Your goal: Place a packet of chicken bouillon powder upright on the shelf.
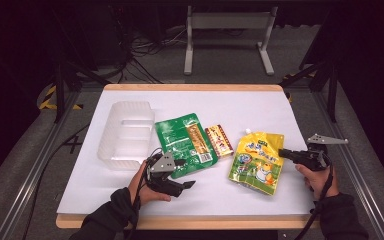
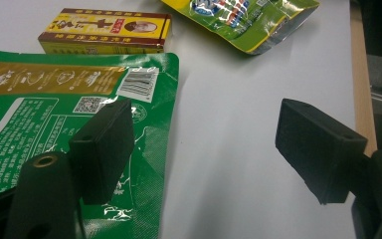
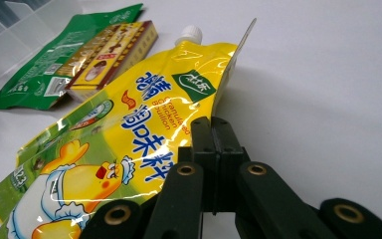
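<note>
One white table (image 1: 130, 195); one clear plastic divider tray (image 1: 125, 132), nothing inside; one green pouch (image 1: 184, 140); one yellow spouted pouch (image 1: 257, 160), long axis front-to-back, spout (image 1: 248, 131) pointing away from person; one small red-yellow box (image 1: 219, 140) between pouches; right gripper (image 1: 282, 152) clenched on yellow pouch's right edge; left gripper (image 2: 204, 149) released, straddling green pouch's edge.

I see clear plastic tray (image 1: 125, 134) on white surface (image 1: 260, 102), left of centre; red-yellow box (image 1: 219, 140) near middle; grey metal stand (image 1: 228, 31) on floor beyond; cables (image 1: 147, 47) beside stand.
</note>
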{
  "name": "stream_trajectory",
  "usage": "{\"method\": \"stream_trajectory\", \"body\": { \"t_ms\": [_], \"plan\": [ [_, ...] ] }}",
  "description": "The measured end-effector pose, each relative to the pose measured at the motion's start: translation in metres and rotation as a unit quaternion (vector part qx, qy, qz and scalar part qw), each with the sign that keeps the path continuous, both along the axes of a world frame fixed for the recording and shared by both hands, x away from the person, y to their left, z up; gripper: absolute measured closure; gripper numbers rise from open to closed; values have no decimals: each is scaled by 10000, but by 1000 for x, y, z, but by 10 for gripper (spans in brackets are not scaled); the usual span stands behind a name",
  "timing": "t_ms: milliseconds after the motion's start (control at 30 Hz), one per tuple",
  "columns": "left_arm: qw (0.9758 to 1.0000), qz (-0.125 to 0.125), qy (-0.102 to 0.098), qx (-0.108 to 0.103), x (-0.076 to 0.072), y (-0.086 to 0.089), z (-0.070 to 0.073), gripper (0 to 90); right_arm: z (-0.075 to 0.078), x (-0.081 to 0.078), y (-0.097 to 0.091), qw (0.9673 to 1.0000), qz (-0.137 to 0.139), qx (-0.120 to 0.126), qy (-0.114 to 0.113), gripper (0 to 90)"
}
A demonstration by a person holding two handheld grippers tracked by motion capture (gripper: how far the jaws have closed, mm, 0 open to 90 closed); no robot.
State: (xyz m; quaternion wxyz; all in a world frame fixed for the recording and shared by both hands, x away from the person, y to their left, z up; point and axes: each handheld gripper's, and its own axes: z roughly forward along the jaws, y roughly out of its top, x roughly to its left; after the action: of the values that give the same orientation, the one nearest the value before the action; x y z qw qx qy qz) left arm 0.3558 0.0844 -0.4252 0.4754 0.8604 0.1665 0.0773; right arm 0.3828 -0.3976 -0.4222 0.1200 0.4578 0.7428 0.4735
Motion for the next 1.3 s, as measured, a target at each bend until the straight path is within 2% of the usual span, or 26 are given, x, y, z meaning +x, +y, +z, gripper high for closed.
{"method": "stream_trajectory", "body": {
  "t_ms": [133,267,367,433,467,500,767,833,933,1000,1033,1133,1233,1300],
  "plan": [
    [10000,2,24,-23,1,-2,1,234,5,-9,2,9995,81,66,-299,900],
    [9999,-20,57,-84,3,-7,3,234,13,-16,5,9977,197,143,-635,900],
    [9999,-40,80,-118,5,-11,5,237,20,-22,9,9953,304,111,-909,900],
    [9998,-62,89,-158,7,-15,7,242,27,-27,12,9924,446,158,-1136,900],
    [9998,-88,88,-182,8,-17,8,242,27,-27,12,9924,446,158,-1136,900],
    [9996,-112,105,-236,11,-23,10,248,30,-30,13,9903,543,209,-1263,900],
    [9986,-284,238,-368,25,-50,11,292,37,-36,20,9851,731,196,-1546,900],
    [9986,-275,257,-371,31,-61,8,315,38,-37,21,9828,831,278,-1627,900],
    [9979,-349,396,-364,37,-72,2,334,39,-37,22,9810,907,352,-1677,900],
    [9976,-432,456,-302,40,-82,-3,341,41,-39,23,9792,971,364,-1742,900],
    [9976,-472,448,-233,40,-86,-5,361,41,-39,24,9784,1004,370,-1769,900],
    [9970,-599,442,-194,40,-98,-8,369,42,-41,25,9758,1099,401,-1845,900],
    [9963,-706,463,-170,40,-107,-11,440,44,-43,27,9738,1172,423,-1900,900],
    [9967,-680,437,-95,41,-112,-13,498,46,-44,28,9725,1231,406,-1936,900]
  ]
}}
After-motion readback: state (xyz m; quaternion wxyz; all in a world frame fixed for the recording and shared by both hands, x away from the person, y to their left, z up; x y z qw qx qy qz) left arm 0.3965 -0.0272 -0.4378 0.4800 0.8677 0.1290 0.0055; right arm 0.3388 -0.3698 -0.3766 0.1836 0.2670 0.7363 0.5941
